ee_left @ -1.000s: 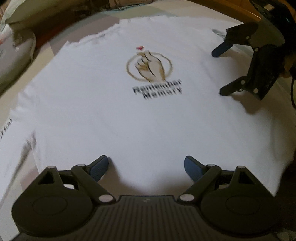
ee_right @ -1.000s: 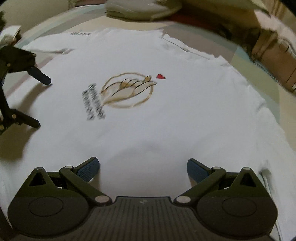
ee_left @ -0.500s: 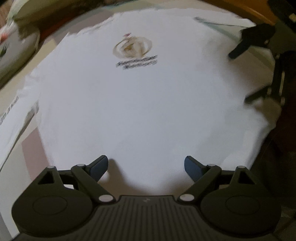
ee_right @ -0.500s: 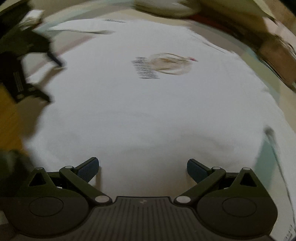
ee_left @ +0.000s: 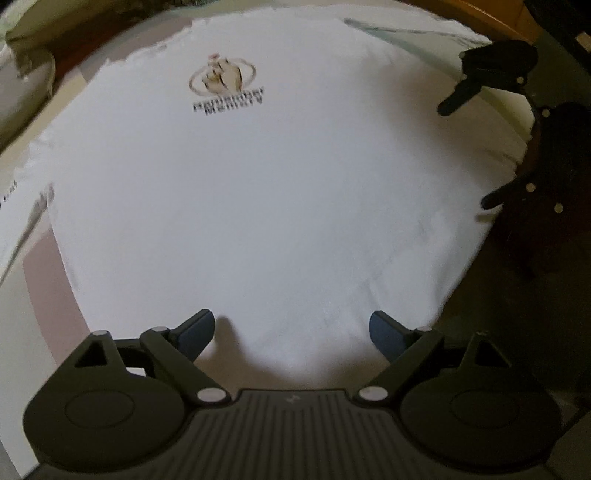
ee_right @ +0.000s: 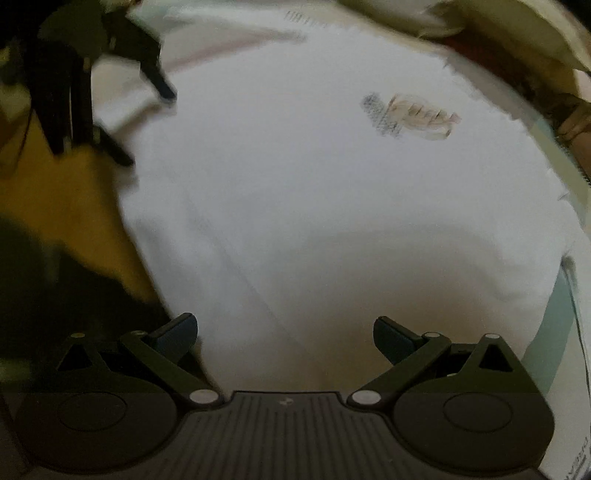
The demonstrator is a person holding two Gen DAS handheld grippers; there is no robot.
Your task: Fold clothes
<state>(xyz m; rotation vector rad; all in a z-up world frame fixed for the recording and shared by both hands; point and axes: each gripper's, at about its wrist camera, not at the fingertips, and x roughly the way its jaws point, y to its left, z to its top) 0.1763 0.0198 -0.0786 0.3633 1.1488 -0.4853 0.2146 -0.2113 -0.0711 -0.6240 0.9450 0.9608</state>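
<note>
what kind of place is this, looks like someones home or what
Probably a home, perhaps a bedroom, though that is a guess. A white t-shirt lies spread flat on a pale sheet, with what look like pillows or bedding heaped at the far edge.

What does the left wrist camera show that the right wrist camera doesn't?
Only the left wrist view shows the left tongs up close, open, near the white T-shirt's edge. Only the right wrist view shows the right tongs up close, open, above a yellowish-brown surface. Both show the shirt's hand print and the opposite tongs.
</note>
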